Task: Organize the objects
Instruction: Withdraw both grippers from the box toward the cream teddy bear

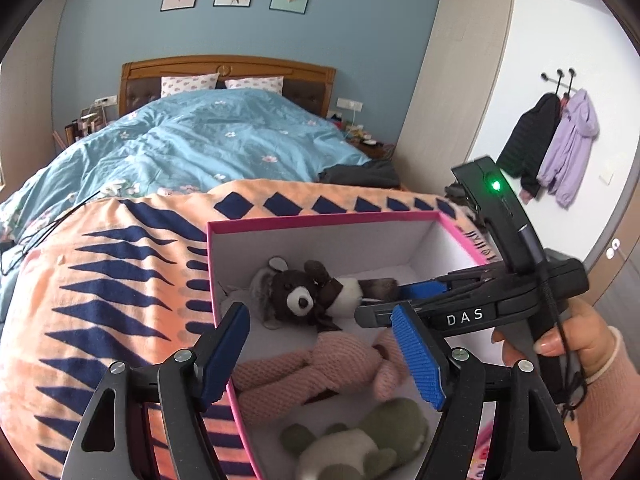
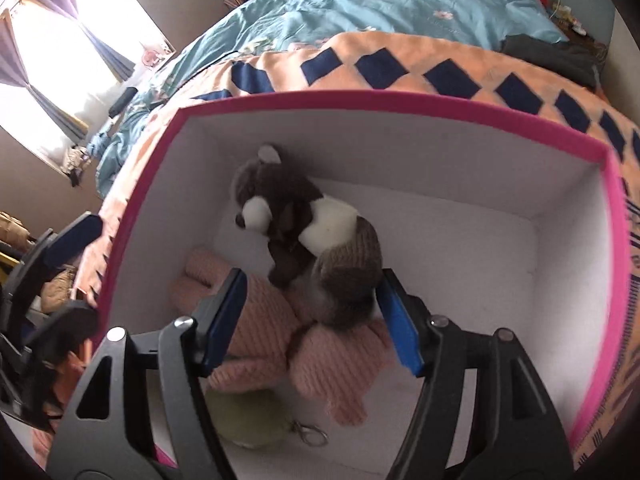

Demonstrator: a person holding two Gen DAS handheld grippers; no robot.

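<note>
right gripper (image 2: 310, 316) open, empty, above raccoon plush (image 2: 308, 232) inside pink box (image 2: 616, 240); risks snagging it when lifting out.

You can read only one piece of lettering: "DAS" in white capitals on the black body of the right gripper (image 1: 384, 300), behind its blue-padded fingers. Nothing else around either gripper's fingers carries legible text.

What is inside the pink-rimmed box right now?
The box holds three soft toys: a brown-and-white plush animal resting partly on a pink knitted toy, and a green-and-white plush nearest the cameras. A keyring shows beside it. Whatever lies beneath them is covered.
</note>
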